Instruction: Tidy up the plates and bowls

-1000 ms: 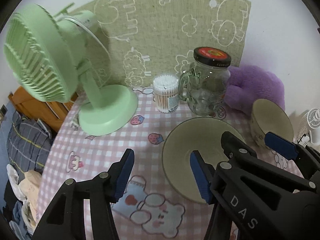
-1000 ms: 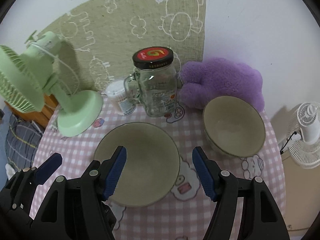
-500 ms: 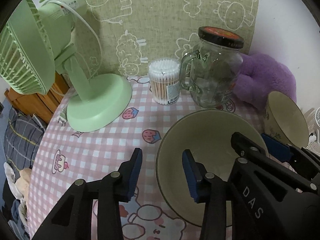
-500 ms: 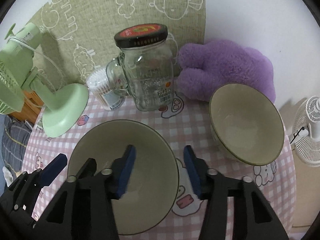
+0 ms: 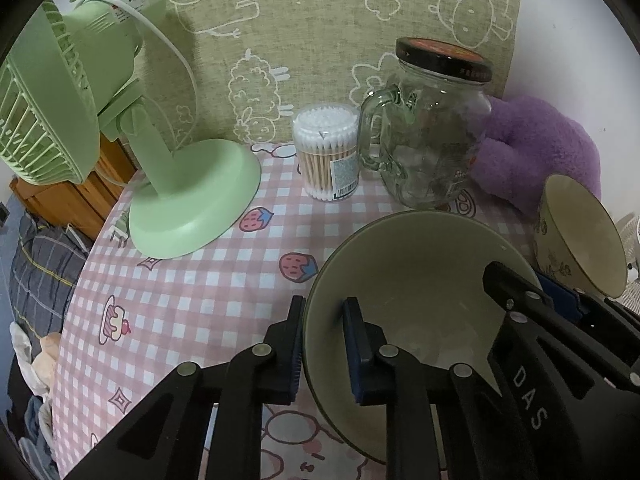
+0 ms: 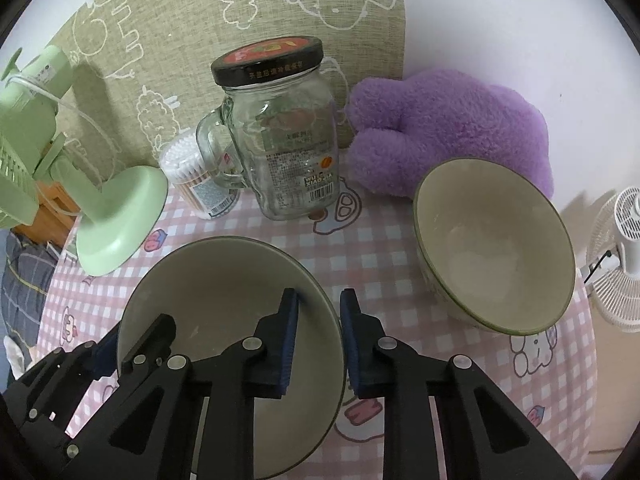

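Tablecloth [image 6: 380, 252]: pink-and-white check with cartoon prints. Wide bowl [image 6: 224, 292]: cream inside, dark green rim. Deep bowl [image 6: 496, 240], at 2 o'clock from it: cream inside, dark green rim, floral print outside. Fan [image 5: 80, 120], at 10 o'clock: pale green. Jar [image 6: 280, 152], at 12 o'clock: clear glass, black lid with red top. Plush [image 6: 452, 132]: purple. Backdrop cloth [image 5: 320, 40]: olive with white outline animals. Gripper pads [image 6: 289, 336]: blue.

Readable text: two items only.
I read "DAS" in white on the right tool [image 5: 560, 304] body, and "WU XIAO JIA" above the barcode on the glass jar [image 6: 280, 144] label; lid lettering and other print too small.
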`<action>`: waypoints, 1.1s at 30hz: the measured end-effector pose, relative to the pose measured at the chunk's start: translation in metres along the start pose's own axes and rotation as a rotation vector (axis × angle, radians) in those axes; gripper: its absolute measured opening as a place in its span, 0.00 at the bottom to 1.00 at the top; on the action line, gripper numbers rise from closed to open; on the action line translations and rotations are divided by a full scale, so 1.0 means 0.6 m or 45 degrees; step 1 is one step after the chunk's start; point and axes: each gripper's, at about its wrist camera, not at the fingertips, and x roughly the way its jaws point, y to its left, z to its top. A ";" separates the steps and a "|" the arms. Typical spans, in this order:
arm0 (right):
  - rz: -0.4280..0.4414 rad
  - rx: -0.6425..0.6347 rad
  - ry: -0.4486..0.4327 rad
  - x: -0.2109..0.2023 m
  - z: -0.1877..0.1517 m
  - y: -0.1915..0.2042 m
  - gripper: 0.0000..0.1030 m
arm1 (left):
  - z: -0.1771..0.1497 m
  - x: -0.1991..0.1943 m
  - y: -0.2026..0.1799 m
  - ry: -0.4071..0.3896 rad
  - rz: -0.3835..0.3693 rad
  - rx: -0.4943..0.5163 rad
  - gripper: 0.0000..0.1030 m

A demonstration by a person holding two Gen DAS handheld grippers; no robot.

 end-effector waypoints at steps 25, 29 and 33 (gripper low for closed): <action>0.012 -0.009 -0.030 -0.129 -0.044 0.023 0.23 | -0.043 -0.123 0.024 -0.058 -0.011 -0.045 0.17; 0.005 -0.007 -0.053 -0.163 -0.055 0.035 0.23 | -0.055 -0.156 0.031 -0.080 -0.022 -0.043 0.17; -0.006 0.001 -0.074 -0.200 -0.071 0.049 0.23 | -0.067 -0.187 0.045 -0.098 -0.038 -0.035 0.17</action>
